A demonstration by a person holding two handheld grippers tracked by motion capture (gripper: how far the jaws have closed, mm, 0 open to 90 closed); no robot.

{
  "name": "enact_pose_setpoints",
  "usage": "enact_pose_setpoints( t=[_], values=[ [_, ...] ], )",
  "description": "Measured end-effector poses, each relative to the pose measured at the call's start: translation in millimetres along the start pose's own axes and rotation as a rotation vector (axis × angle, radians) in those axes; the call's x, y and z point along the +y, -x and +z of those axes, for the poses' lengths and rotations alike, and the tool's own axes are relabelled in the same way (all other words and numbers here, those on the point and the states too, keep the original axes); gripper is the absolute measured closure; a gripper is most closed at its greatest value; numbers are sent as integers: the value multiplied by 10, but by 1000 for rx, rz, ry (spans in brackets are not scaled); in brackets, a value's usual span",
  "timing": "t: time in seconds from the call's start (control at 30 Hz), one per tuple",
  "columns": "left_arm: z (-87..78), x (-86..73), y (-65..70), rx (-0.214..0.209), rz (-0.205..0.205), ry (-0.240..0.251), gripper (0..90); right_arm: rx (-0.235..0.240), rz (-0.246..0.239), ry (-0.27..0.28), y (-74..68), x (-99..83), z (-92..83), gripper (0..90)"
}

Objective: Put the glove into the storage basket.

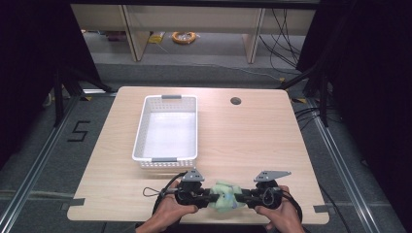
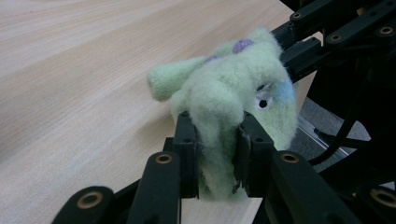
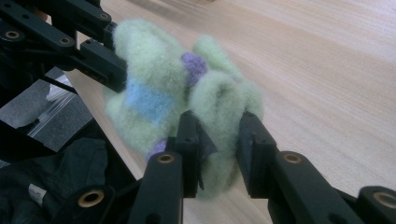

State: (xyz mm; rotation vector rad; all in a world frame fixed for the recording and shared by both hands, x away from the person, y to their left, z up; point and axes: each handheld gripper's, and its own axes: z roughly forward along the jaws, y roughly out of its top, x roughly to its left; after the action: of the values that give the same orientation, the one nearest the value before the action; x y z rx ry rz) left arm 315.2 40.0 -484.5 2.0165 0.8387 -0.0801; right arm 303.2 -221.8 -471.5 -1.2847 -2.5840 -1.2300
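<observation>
Plush toy [image 1: 224,195], pale green and fuzzy with purple spots and a blue patch, sits at the near edge of the wooden counter [image 1: 252,136], pinched from both sides. Left gripper [image 2: 215,156] has its black jaws closed narrowly on a fold of fleece; right gripper [image 3: 218,149] does likewise opposite. Both hands [image 1: 167,213] reach inward toward each other. A white slatted basket [image 1: 141,127] stands behind.

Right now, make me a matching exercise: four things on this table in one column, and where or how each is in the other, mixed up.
1. basket
2. plush toy
3. left gripper
4. round hole

A. far edge of the table
B. empty, left of centre
C. clamped on the toy's fuzz
D. held between both grippers, near edge

Pairs: 1-B, 2-D, 3-C, 4-A
</observation>
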Motion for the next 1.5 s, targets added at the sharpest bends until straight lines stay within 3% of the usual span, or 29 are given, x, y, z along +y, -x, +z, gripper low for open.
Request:
enact_pose_setpoints(
  t=[0.1,0.13,0.23,0.27,0.3,0.33,0.37,0.43,0.47,0.6,0.73,0.9,0.97,1.07,1.23,1.27,1.37,1.4,1.43,1.47,1.5],
  values=[
    [-35,48,9,-2,3,17,721,13,-9,3,29,50,-11,728],
    [-53,62,10,4,6,16,720,6,19,-9,-5,68,-35,728],
    [-146,137,6,-2,8,26,720,5,2,1,-36,145,-79,729],
    [-171,158,8,0,8,34,721,6,-32,13,-19,185,-88,729],
    [-210,190,8,4,14,38,720,1,-36,14,-29,214,-102,728],
    [-254,231,2,4,15,49,720,27,-42,20,-31,260,-102,729],
    [-297,265,-11,14,25,52,720,-2,-49,26,-54,324,-123,729],
    [-384,336,-41,23,23,63,720,23,-63,31,-77,442,-127,728],
    [-418,363,-55,20,16,66,720,4,-66,31,-98,504,-145,728],
    [-613,503,-163,13,-23,94,719,29,-71,43,-141,741,-160,728],
    [-813,618,-272,60,-8,106,719,41,-100,58,-175,1022,-101,728],
    [-972,696,-469,67,-77,108,718,61,-111,35,-212,1323,32,728],
    [-1029,724,-508,94,-69,103,718,43,-128,17,-244,1429,82,728],
    [-1104,760,-601,102,-83,105,718,57,-131,4,-268,1576,158,728],
    [-1176,781,-710,114,-93,103,718,65,-127,-4,-292,1718,236,728],
    [-1188,784,-729,115,-92,98,718,62,-165,6,-276,1743,256,728],
    [-1208,794,-772,120,-100,100,718,75,-113,-13,-315,1780,278,728],
    [-1213,801,-787,125,-102,99,718,70,-142,-7,-293,1798,291,728],
    [-1220,808,-801,121,-106,95,718,63,-129,-15,-298,1814,296,728],
    [-1223,814,-816,128,-105,96,718,66,-163,-7,-276,1839,318,728],
    [-1228,826,-838,132,-105,91,718,60,-133,-18,-286,1854,322,728]
  ],
)
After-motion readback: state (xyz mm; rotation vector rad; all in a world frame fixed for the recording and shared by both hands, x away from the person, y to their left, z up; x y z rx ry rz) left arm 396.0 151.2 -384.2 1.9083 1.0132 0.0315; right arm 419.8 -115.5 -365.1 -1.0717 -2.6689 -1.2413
